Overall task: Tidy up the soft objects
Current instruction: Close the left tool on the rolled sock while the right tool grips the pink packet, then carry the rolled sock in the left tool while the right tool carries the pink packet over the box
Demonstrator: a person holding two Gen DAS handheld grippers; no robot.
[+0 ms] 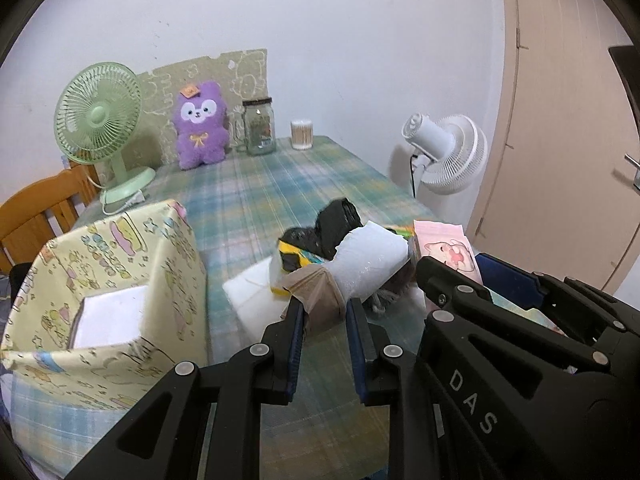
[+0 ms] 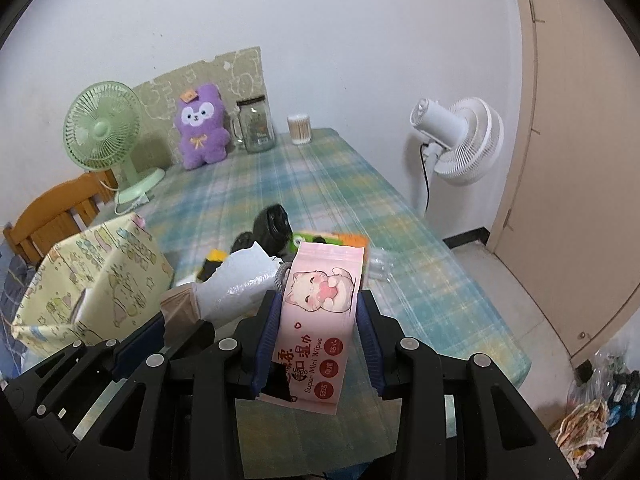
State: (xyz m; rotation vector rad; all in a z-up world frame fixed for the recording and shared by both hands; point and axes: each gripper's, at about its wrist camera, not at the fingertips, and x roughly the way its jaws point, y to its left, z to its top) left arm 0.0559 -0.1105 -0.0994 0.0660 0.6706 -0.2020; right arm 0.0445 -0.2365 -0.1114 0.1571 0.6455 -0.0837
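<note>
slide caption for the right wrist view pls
Right gripper clamps a pink wet-wipes pack above the plaid tablecloth.

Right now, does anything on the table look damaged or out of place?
Yes. The white roll, in the pile near the table's front edge, has a torn, ragged wrapper, seen best from the right wrist. The left gripper pinches a crumpled tan piece at its end. The yellow box's rim sags unevenly.

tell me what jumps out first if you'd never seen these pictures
The pink wipes pack with its cartoon cat, clamped in the right gripper at front centre. Beside it, the left gripper pinches a beige cloth, and a purple plush sits against the far wall.
</note>
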